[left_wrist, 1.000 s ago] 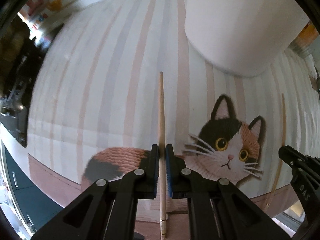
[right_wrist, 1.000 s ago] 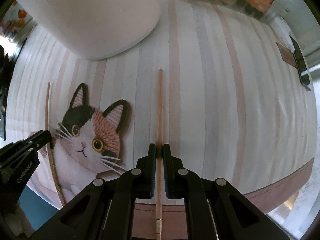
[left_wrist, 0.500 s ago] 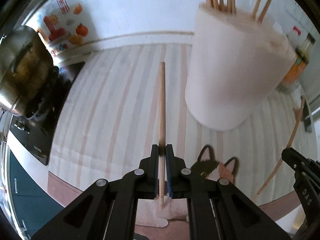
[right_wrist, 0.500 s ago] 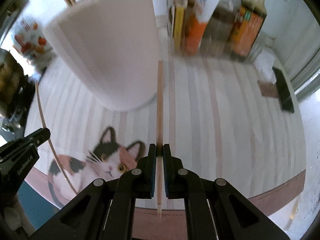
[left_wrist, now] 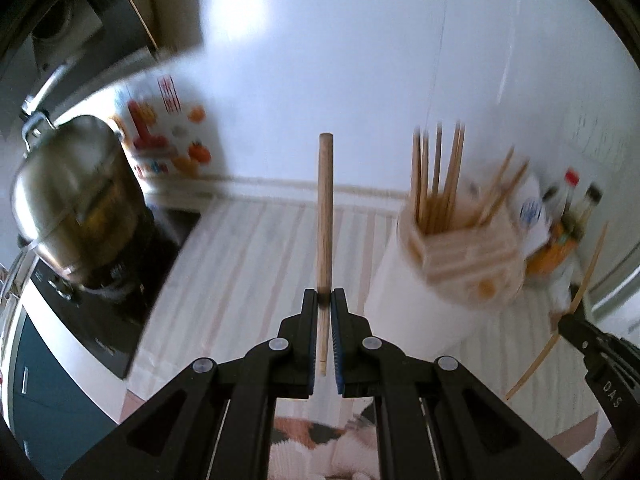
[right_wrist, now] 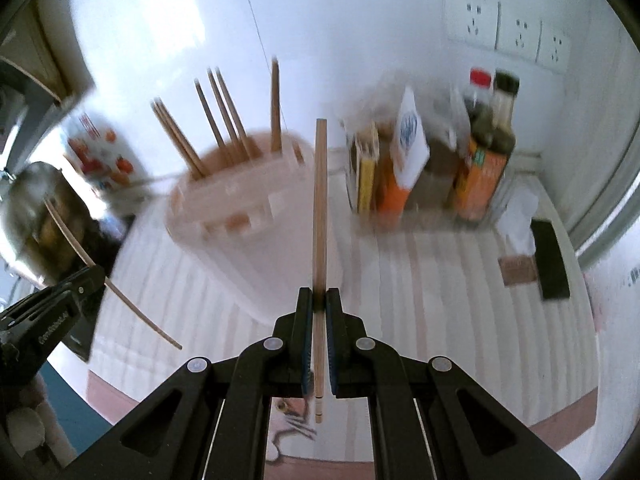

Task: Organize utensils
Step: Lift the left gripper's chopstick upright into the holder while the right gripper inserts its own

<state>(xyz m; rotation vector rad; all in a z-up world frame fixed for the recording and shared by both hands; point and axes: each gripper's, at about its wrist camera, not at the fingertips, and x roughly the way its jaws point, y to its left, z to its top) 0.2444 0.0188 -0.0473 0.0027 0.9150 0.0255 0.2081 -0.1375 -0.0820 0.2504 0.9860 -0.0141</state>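
Note:
My left gripper (left_wrist: 324, 300) is shut on a wooden chopstick (left_wrist: 325, 208) that points up and forward, raised above the striped mat. My right gripper (right_wrist: 319, 300) is shut on a second chopstick (right_wrist: 320, 200), also raised. A white utensil holder (left_wrist: 448, 272) with several chopsticks standing in it is right of the left gripper; in the right wrist view the holder (right_wrist: 240, 216) is ahead to the left. Each gripper shows at the edge of the other's view, the right gripper (left_wrist: 600, 360) and the left gripper (right_wrist: 52, 312), each with its chopstick.
A steel pot (left_wrist: 68, 208) sits on a dark cooktop (left_wrist: 108, 312) at the left. Sauce bottles and boxes (right_wrist: 440, 168) stand against the wall at the right, with a dark block (right_wrist: 552, 260) beside them. A striped cat mat (right_wrist: 420, 300) covers the counter.
Both grippers have risen from the mat and tilted up, each carrying its chopstick. The views now look over the holder's top toward the wall.

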